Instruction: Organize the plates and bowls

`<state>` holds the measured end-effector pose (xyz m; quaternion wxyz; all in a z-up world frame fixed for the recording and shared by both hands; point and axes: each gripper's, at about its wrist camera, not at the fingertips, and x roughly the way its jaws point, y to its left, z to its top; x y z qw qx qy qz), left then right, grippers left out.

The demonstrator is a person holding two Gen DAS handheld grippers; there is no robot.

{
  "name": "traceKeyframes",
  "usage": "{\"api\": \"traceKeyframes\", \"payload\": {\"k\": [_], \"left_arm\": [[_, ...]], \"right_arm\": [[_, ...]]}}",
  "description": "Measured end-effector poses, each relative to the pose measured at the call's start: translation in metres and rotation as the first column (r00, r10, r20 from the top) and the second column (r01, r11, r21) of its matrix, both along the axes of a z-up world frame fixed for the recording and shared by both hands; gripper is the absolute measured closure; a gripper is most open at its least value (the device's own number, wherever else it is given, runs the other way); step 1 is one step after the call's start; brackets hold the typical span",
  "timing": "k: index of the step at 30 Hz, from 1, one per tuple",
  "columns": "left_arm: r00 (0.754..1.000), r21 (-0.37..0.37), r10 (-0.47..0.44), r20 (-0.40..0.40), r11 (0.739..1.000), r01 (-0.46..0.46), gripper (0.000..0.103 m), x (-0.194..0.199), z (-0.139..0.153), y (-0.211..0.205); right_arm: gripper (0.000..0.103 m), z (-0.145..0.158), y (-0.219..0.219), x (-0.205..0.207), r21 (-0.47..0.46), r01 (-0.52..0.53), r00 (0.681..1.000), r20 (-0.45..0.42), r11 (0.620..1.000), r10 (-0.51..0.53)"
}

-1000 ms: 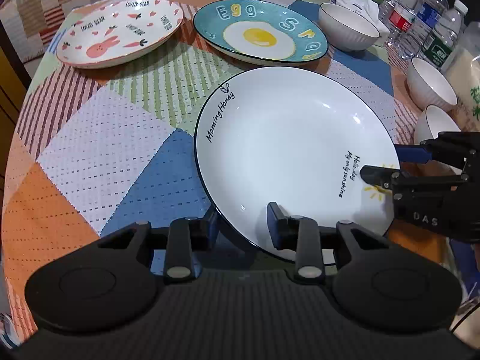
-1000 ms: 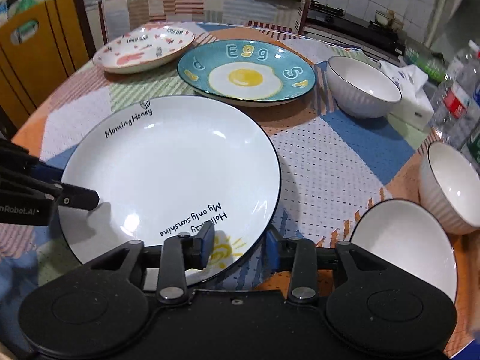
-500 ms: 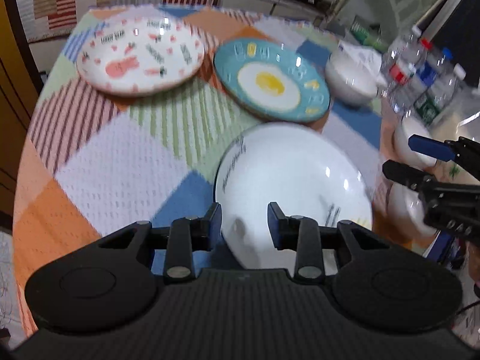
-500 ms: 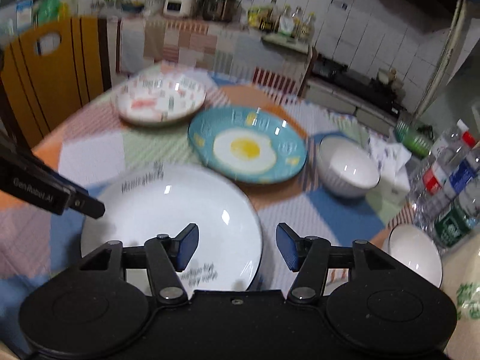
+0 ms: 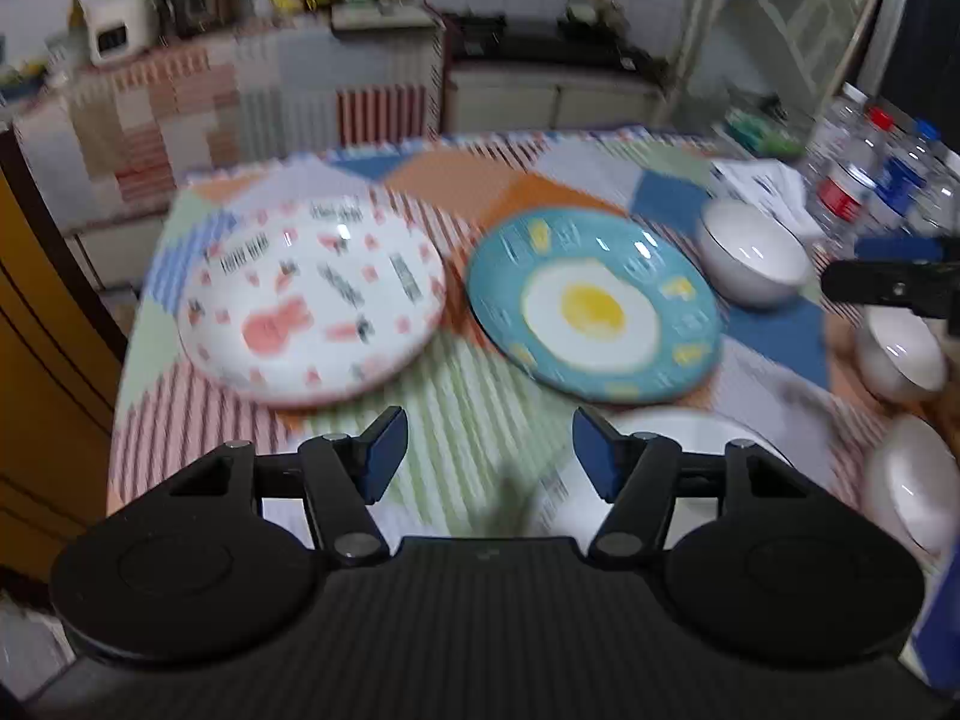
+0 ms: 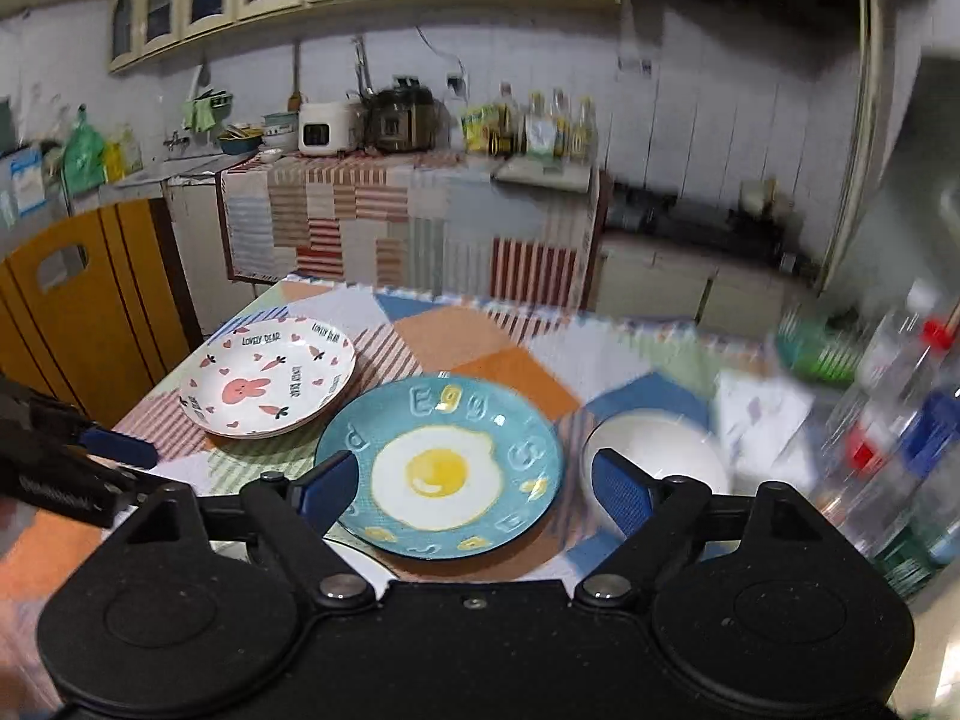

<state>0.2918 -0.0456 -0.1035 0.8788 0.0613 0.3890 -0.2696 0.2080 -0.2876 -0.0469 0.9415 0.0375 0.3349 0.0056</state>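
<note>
Both grippers are open, empty and raised above the table. My left gripper [image 5: 489, 450] hangs over the near table; my right gripper [image 6: 474, 486] is over the blue egg plate [image 6: 441, 477], also in the left wrist view [image 5: 594, 306]. The pink rabbit plate [image 5: 312, 300] [image 6: 267, 387] lies at the far left. The white plate [image 5: 690, 450] lies on the table under the left gripper's right finger, mostly hidden. Three white bowls [image 5: 753, 252] [image 5: 900, 354] [image 5: 909, 483] stand at the right; one shows in the right wrist view [image 6: 657, 450].
Water bottles [image 5: 864, 180] [image 6: 900, 420] and a tissue pack [image 5: 762, 186] crowd the table's right edge [image 5: 936, 432]. A wooden chair [image 6: 78, 312] stands at the left. A kitchen counter [image 6: 408, 210] runs behind the table.
Both grippers have let go of the white plate, opened wide and lifted back from the table; the plate now lies flat near the front edge.
</note>
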Motion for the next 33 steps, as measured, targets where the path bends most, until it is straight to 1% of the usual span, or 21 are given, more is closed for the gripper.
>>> {"api": "traceKeyframes", "payload": {"k": [2,3,5,7,9,10,11,13,15,17,19,21,25,26,27,28,30,32,33], "left_arm": [[1.000,0.012,0.018,0.010,1.000,-0.018,0.036,0.009,-0.003,-0.004],[1.000,0.020,0.019,0.008,1.000,-0.019,0.034,0.014,-0.004,-0.007],[1.000,0.028,0.011,0.012,1.000,-0.011,0.034,0.020,-0.007,-0.013],[1.000,0.041,-0.023,0.017,0.999,0.022,0.034,0.027,-0.012,-0.022],[0.998,0.042,-0.060,0.001,0.997,0.060,0.034,0.036,-0.018,-0.032],[0.999,0.027,-0.053,-0.009,0.998,0.053,0.035,0.041,-0.023,-0.036],[1.000,0.029,-0.028,-0.013,0.999,0.028,0.037,0.046,-0.027,-0.039],[1.000,0.057,0.012,-0.001,0.998,-0.012,0.038,0.053,-0.036,-0.045],[1.000,0.059,0.027,-0.002,0.998,-0.027,0.038,0.058,-0.044,-0.048],[0.999,0.047,0.032,-0.038,0.998,-0.030,0.038,0.064,-0.052,-0.050],[0.997,0.021,0.022,-0.077,1.000,-0.020,0.038,0.068,-0.058,-0.052],[0.993,0.005,0.028,-0.113,1.000,-0.028,0.038,0.072,-0.064,-0.053],[0.982,-0.029,0.062,-0.177,0.997,-0.068,0.038,0.081,-0.075,-0.054],[0.980,-0.038,0.065,-0.190,0.997,-0.074,0.041,0.083,-0.077,-0.054],[0.978,-0.048,0.065,-0.200,0.996,-0.076,0.046,0.084,-0.079,-0.055],[0.976,-0.053,0.062,-0.208,0.996,-0.075,0.050,0.085,-0.081,-0.056],[0.974,-0.072,0.053,-0.221,0.995,-0.071,0.063,0.087,-0.083,-0.059],[0.972,-0.088,0.045,-0.230,0.994,-0.066,0.071,0.089,-0.084,-0.062],[0.972,-0.095,0.041,-0.232,0.993,-0.065,0.076,0.089,-0.084,-0.063]], "right_arm": [[0.015,-0.010,-0.020,0.014,0.164,0.019,0.999,-0.036,0.986,-0.013],[0.015,-0.016,-0.029,0.021,0.223,0.027,0.998,-0.056,0.974,-0.015],[0.015,-0.027,-0.041,0.031,0.278,0.050,0.997,-0.078,0.959,-0.029],[0.015,-0.041,-0.050,0.042,0.313,0.085,0.991,-0.124,0.946,-0.048],[0.016,-0.055,-0.058,0.051,0.341,0.124,0.984,-0.164,0.932,-0.070],[0.018,-0.063,-0.061,0.054,0.354,0.143,0.980,-0.182,0.924,-0.082],[0.020,-0.070,-0.065,0.058,0.370,0.160,0.976,-0.199,0.915,-0.091],[0.022,-0.084,-0.072,0.066,0.402,0.192,0.968,-0.228,0.895,-0.106],[0.022,-0.096,-0.075,0.074,0.407,0.207,0.964,-0.241,0.890,-0.114],[0.022,-0.105,-0.079,0.078,0.425,0.236,0.960,-0.241,0.874,-0.142],[0.022,-0.117,-0.085,0.083,0.453,0.278,0.950,-0.263,0.847,-0.171],[0.025,-0.126,-0.087,0.086,0.475,0.303,0.943,-0.272,0.826,-0.190],[0.037,-0.137,-0.088,0.092,0.470,0.325,0.938,-0.273,0.821,-0.215],[0.040,-0.139,-0.088,0.092,0.474,0.327,0.939,-0.263,0.817,-0.223],[0.042,-0.139,-0.089,0.093,0.476,0.332,0.938,-0.256,0.814,-0.234],[0.047,-0.140,-0.089,0.095,0.478,0.331,0.939,-0.250,0.813,-0.235],[0.057,-0.141,-0.088,0.099,0.464,0.320,0.943,-0.239,0.826,-0.230],[0.075,-0.142,-0.087,0.103,0.434,0.312,0.945,-0.232,0.845,-0.230],[0.079,-0.143,-0.086,0.105,0.425,0.312,0.945,-0.234,0.850,-0.230]]}}
